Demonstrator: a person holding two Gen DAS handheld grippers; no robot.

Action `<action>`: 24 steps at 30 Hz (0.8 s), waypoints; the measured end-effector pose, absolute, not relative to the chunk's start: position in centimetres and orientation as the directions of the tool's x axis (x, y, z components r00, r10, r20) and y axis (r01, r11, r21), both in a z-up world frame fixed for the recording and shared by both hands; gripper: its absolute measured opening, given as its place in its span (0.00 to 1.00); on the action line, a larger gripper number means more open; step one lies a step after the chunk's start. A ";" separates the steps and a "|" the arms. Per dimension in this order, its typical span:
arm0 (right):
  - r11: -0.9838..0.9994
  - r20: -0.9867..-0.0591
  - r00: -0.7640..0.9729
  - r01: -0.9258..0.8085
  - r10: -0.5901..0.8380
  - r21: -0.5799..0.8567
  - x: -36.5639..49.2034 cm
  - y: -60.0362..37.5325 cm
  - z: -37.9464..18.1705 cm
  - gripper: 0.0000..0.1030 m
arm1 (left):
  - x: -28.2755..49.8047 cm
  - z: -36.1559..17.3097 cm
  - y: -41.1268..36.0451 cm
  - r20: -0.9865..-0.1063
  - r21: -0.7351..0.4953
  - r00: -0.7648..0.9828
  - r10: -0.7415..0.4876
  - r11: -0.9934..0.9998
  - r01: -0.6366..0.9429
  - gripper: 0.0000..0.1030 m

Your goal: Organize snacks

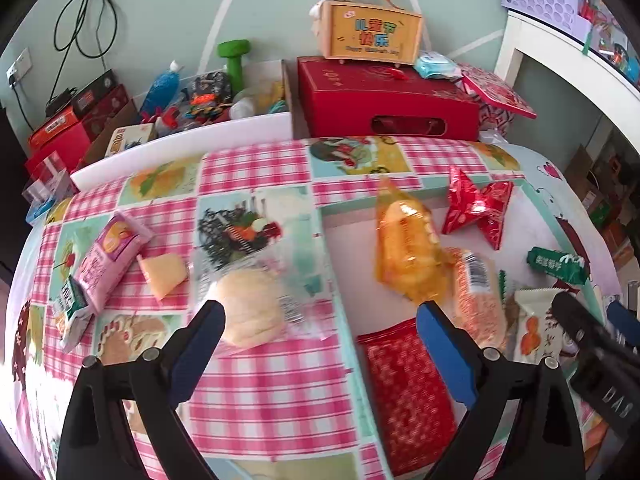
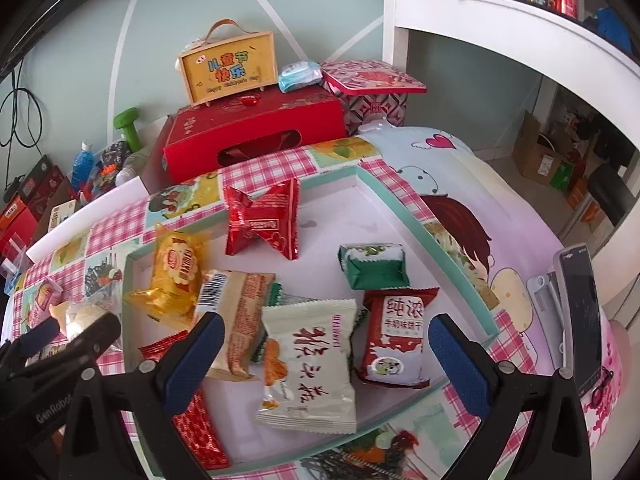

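Observation:
A shallow white tray with a teal rim [image 2: 424,216] lies on the checked tablecloth and holds several snack packets: a white one [image 2: 312,364], a red milk-biscuit one [image 2: 394,336], a green one [image 2: 374,266], a red foil one [image 2: 264,220], a yellow one [image 2: 176,276]. My right gripper [image 2: 324,344] is open above the white packet. My left gripper [image 1: 322,334] is open over the cloth, left of the tray rim [image 1: 340,300]. A clear-wrapped pale bun [image 1: 250,308] lies by its left finger. A pink packet [image 1: 110,258] and a yellow wedge [image 1: 164,274] lie further left.
A red gift box [image 2: 256,132] with a yellow handled case [image 2: 228,66] on it stands behind the table. A phone on a stand [image 2: 580,312] sits at the right edge. Boxes and bottles [image 1: 120,112] crowd the back left. A white shelf [image 2: 500,24] rises at right.

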State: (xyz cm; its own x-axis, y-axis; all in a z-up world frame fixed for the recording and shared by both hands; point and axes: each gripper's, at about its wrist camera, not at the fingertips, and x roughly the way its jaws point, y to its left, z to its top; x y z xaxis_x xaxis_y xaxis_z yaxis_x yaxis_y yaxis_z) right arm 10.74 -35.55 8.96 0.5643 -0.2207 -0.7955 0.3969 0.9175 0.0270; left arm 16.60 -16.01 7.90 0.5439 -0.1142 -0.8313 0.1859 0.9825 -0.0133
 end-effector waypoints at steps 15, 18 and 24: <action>0.940 -0.787 0.586 0.342 -0.194 0.023 12.3 -31.3 9.4 1.00 | 16.0 6.2 -7.2 -0.842 -0.017 0.539 -0.037 0.999 0.042 0.94; 0.951 -0.779 0.600 0.310 -0.181 0.017 12.7 -29.9 9.6 1.00 | 16.1 6.5 -5.1 -0.837 -0.030 0.547 -0.024 1.000 -0.003 0.94; 0.976 -0.763 0.633 0.218 -0.131 0.014 13.4 -26.4 10.0 1.00 | 16.3 7.0 -1.0 -0.827 -0.026 0.561 0.034 0.995 -0.097 0.94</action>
